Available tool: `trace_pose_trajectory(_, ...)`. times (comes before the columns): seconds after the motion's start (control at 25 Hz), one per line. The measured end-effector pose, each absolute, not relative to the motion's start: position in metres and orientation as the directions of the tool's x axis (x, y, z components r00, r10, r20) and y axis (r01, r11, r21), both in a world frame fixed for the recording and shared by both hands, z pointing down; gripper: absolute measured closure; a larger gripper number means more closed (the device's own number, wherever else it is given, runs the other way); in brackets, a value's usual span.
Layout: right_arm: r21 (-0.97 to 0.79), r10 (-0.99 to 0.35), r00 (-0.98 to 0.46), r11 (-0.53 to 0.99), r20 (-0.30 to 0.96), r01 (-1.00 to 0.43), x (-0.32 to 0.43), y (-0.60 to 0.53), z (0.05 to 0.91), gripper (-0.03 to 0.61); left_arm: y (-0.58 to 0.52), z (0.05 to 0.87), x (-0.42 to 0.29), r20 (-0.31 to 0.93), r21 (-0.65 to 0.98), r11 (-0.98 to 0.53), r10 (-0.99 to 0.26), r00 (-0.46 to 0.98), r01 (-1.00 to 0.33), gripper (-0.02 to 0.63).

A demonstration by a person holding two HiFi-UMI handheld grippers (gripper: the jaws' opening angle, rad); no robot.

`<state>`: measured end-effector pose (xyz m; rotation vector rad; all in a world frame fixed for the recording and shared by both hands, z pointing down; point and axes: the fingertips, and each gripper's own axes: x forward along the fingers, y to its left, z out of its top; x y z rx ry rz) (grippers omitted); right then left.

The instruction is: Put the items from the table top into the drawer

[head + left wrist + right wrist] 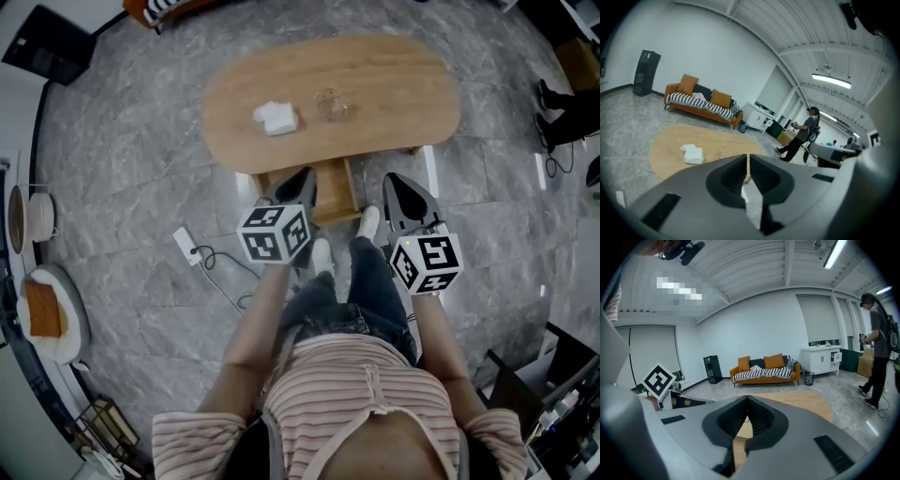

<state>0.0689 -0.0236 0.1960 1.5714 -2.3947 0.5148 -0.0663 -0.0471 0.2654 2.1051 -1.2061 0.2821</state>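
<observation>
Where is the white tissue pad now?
In the head view the white tissue pad lies on the oval wooden table, left of the clear glass and apart from it.

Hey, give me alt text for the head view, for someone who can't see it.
Seen from above, a person holds the left gripper and right gripper, jaws shut and empty, toward an open drawer under the near edge of an oval wooden table. A white folded cloth and a clear glass sit on the table.

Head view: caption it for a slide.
Left gripper and right gripper, both shut, hover by the drawer; white cloth and glass sit on the oval table.
</observation>
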Motion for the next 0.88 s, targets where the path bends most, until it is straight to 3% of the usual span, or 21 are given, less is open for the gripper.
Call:
trace_pose_trajectory(0.32, -0.17, -0.753, -0.515, 0.492, 0.408, -0.854, 0.065, -0.112, 0.227, 0.578, -0.134, 0.306, -0.049, 0.572, 0.411, -0.261, -0.672, 0.47, -0.873, 0.598)
trace_pose_trajectory(0.6, -0.199, -0.63, -0.607, 0.597, 0.484, -0.778, 0.068, -0.18, 0.272, 0.578, -0.198, 0.345, -0.046, 0.626, 0.432, -0.104, -0.68, 0.381, -0.896, 0.597)
trace_pose_trajectory(0.88, -0.235, -0.551, -0.645, 0.635, 0.529, -0.736, 0.063, -0.223, 0.315, 0.578, -0.24, 0.393, -0.041, 0.7, 0.404, -0.043, -0.629, 0.339, -0.914, 0.578)
